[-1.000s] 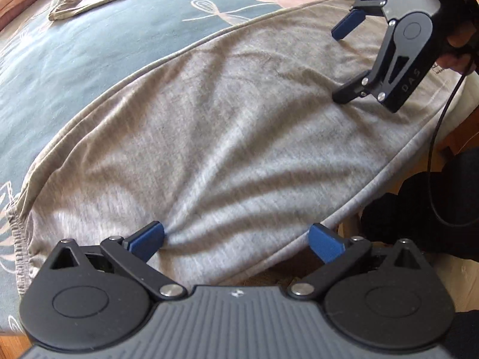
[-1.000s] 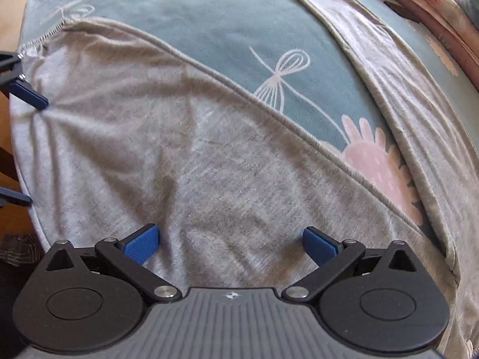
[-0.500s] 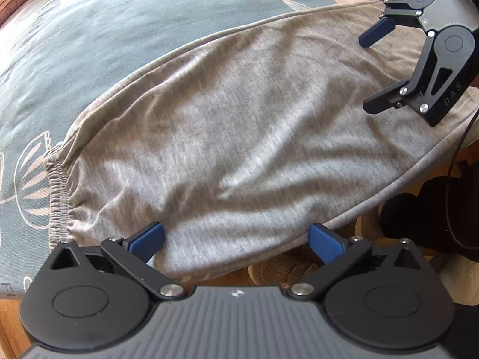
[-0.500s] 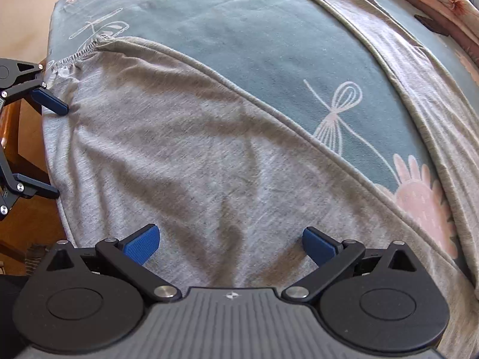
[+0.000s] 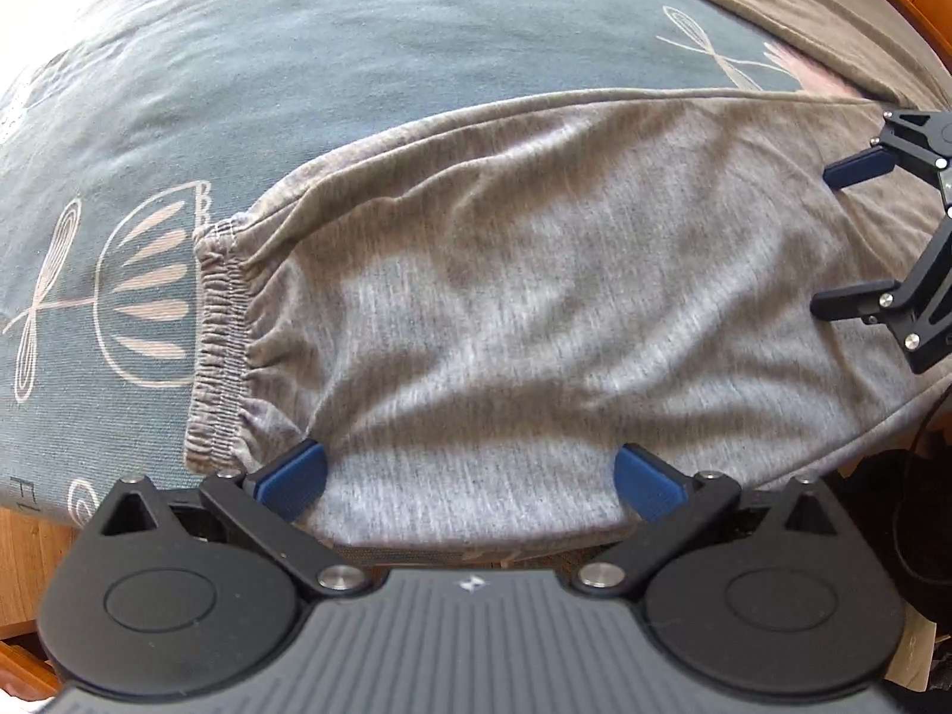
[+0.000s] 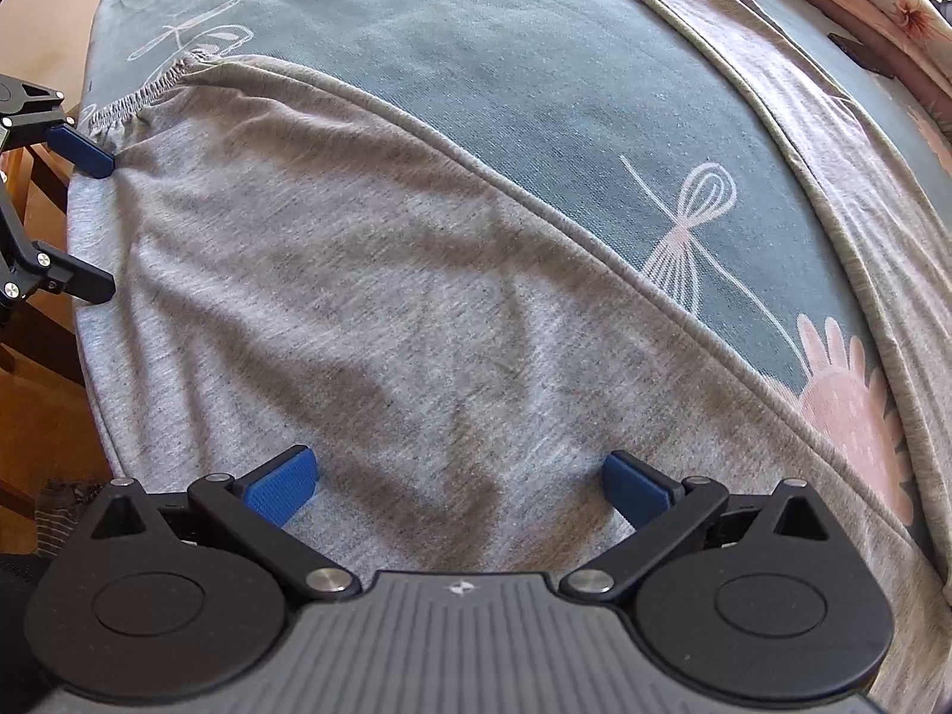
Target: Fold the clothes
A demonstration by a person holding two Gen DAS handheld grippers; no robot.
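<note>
left wrist: one grey garment point(image 5: 506, 273), two tongs point(image 5: 470, 479) point(image 5: 833, 238), both agape.

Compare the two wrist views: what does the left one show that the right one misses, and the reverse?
Only the left wrist view shows the left gripper open at the near hem beside the elastic cuff. Only the right wrist view shows the second trouser leg and the pink flower print. Both show the grey trousers on the blue printed cover, and both grippers open.

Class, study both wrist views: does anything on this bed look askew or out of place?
The grey trousers lie unfolded with legs splayed apart; the near leg's edge hangs over the bedspread edge. Nothing is torn or spilled.
</note>
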